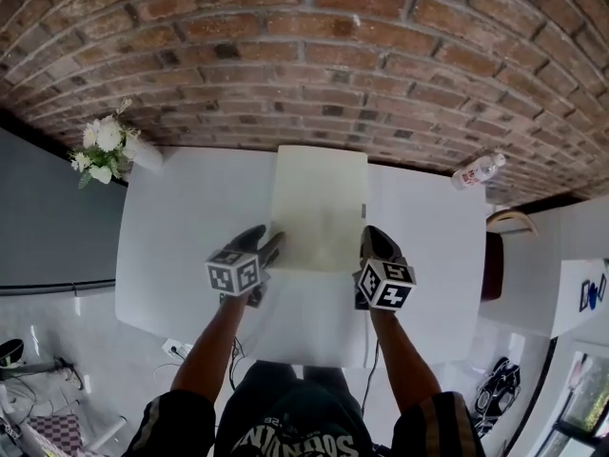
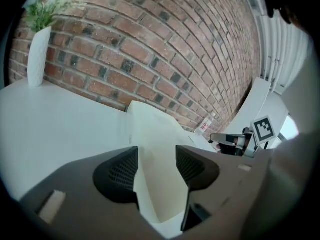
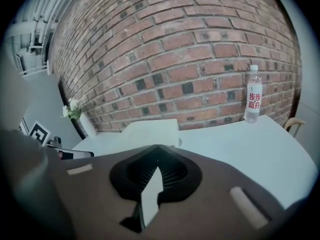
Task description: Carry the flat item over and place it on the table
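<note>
A cream flat sheet (image 1: 319,203) lies lengthwise on the white table (image 1: 190,217), its far end toward the brick wall. Both grippers are at its near corners. My right gripper (image 1: 373,241) is shut on the right corner; in the right gripper view the sheet (image 3: 150,131) shows edge-on, pinched between the closed jaws of the right gripper (image 3: 156,169). My left gripper (image 1: 266,250) is at the left corner. In the left gripper view the sheet (image 2: 155,134) slants across the gap of the left gripper (image 2: 156,166), whose jaws stand apart, wider than the sheet is thick.
A white vase of flowers (image 1: 109,150) stands at the table's far left corner. A water bottle (image 1: 478,170) stands at the far right by the brick wall. A wooden chair (image 1: 509,220) sits off the right edge. Cables lie on the floor below.
</note>
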`<state>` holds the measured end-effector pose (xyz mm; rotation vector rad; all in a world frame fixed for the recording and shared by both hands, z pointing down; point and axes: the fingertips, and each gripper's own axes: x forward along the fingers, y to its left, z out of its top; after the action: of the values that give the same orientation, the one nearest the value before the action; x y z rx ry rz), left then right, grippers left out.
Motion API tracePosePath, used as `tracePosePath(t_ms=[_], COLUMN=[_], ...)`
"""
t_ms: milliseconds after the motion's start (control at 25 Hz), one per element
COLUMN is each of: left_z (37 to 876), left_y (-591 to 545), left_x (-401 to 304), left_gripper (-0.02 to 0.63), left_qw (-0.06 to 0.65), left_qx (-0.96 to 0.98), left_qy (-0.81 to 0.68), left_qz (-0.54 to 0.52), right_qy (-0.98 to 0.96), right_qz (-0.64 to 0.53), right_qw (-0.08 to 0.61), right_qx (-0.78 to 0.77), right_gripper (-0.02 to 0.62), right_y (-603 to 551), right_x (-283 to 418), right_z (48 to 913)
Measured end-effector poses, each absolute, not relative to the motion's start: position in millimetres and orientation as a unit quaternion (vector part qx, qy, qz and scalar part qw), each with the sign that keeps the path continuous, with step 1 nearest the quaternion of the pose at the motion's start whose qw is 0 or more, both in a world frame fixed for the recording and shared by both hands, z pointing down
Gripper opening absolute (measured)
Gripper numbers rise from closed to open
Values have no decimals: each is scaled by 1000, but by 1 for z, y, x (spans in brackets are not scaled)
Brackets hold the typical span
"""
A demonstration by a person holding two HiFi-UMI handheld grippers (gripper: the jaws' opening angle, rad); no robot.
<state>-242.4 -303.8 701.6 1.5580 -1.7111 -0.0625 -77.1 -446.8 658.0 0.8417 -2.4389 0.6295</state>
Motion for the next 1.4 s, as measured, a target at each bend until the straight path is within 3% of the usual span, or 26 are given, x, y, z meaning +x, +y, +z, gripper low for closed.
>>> tracePosePath(t_ms=[160, 280, 720, 1400], left_z=[683, 668, 619, 477], left_y=[-301, -298, -291, -315], left_x=[-237, -235, -215, -228], left_gripper=[150, 9, 9, 9], left_qw=[372, 339, 298, 141], left_qx=[631, 637, 657, 706], left_qy=[-681, -692, -691, -692], left_qz=[-6, 18, 44, 53], right_qy=[-903, -910, -925, -963], right_qz=[205, 189, 166, 73], right_qw=[223, 205, 196, 111], right_qx=[305, 306, 279, 234], right_gripper=[0, 0, 0, 0], right_y=[-440, -436, -416, -419], right_x=[-77, -74, -65, -90], right_z=[639, 624, 592, 460])
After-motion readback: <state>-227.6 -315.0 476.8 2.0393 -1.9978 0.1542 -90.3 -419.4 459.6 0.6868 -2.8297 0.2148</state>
